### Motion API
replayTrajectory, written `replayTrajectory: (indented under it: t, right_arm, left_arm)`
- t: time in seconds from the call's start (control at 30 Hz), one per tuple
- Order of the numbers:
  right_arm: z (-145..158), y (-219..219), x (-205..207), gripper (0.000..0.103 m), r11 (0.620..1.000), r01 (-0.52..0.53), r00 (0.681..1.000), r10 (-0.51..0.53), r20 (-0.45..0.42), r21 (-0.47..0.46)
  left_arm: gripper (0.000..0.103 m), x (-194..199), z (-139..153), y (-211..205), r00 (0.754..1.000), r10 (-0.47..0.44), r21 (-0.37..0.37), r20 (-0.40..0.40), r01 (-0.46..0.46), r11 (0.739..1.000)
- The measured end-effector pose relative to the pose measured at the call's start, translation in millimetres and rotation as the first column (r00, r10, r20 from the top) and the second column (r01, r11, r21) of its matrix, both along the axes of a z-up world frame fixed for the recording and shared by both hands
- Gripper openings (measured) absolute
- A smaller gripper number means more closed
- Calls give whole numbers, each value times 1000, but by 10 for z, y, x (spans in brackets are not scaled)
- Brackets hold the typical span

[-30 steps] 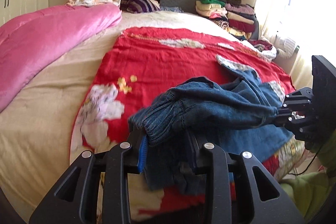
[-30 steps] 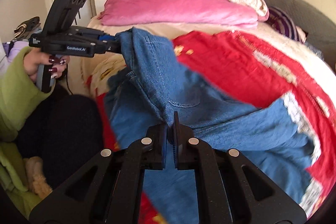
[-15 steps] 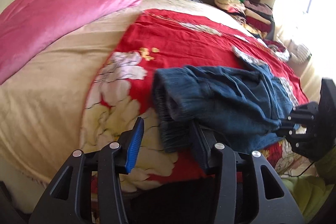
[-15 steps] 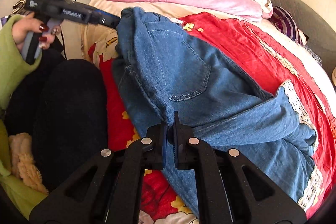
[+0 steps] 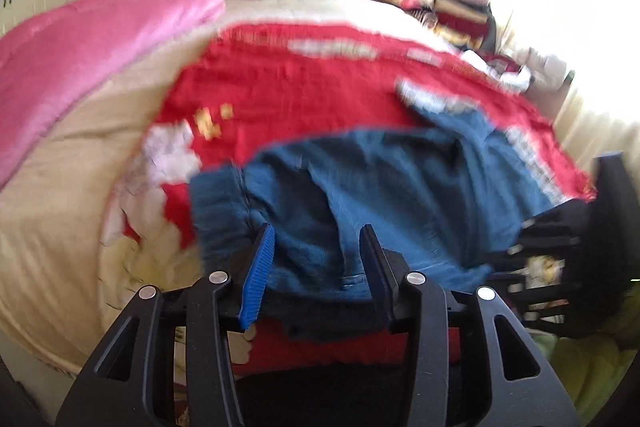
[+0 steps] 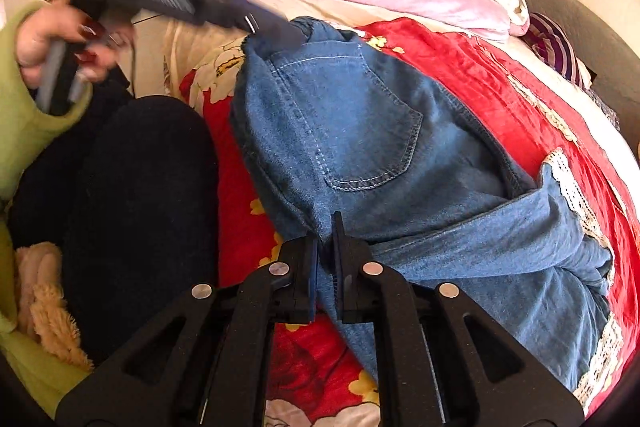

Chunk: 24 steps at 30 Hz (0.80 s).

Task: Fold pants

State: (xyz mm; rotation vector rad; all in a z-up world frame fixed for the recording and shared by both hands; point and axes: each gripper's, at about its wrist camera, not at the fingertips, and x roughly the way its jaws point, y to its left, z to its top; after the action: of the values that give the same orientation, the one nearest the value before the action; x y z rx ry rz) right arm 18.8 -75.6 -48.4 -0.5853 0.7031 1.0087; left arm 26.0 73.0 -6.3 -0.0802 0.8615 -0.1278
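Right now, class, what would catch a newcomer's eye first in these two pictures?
The blue denim pants lie spread over a bright red floral blanket on the bed. The right claw is shut on their near edge, and the left claw stands open at the waistband. A pink quilt lies along the bed's far side.

The whole left wrist view is smeared by motion: the stacked clothes (image 5: pixel 436 3) by the grey headboard read only as coloured bands. In the right wrist view the left black tongs (image 6: pixel 280 29) blur where they meet the blue denim pants (image 6: pixel 360 131), so the spread of their tips cannot be told. The pants' lace-trimmed hem (image 6: pixel 600 359) runs off the picture's lower right edge.
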Motion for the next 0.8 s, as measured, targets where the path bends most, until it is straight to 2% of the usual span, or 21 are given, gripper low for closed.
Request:
replayTrajectory:
  t: [0.07, 0.17, 0.23, 0.3, 0.4, 0.57, 0.7, 0.8]
  right_arm:
    - [7, -22, -5, 7, 1000, -3, 1000, 3, -13, 2]
    - [61, -93, -9, 12, 1000, 1, 998, 0, -60, 16]
    - [173, -151, -32, 16, 998, 2, 998, 2, -61, 66]
    - [282, -173, -11, 27, 993, 28, 999, -24, -35, 114]
    - [338, -120, 96, 34, 983, 74, 997, -68, -42, 170]
    - [111, 136, 307, 37, 987, 132, 986, -121, -113, 96]
    - [-97, 222, 418, 43, 984, 176, 972, -172, -163, 11]
    - [-86, 160, 440, 48, 982, 181, 969, -170, -179, 50]
  left_arm:
    - [42, 46, -178, -18, 999, -3, 12, -42, 3, 1000]
    - [42, 29, -257, -3, 999, -6, 4, -51, 7, 1000]
    - [42, 26, -263, -17, 999, -9, 9, -48, 9, 1000]
    - [42, 30, -275, -12, 999, -11, 5, -48, 11, 1000]
    - [42, 37, -286, -11, 999, -11, 4, -48, 11, 1000]
    - [42, 17, -287, 12, 999, -10, -13, -42, 9, 1000]
    - [42, 10, -290, 36, 999, -13, -30, -37, 12, 999]
    - [43, 12, -288, 49, 999, -14, -40, -32, 12, 999]
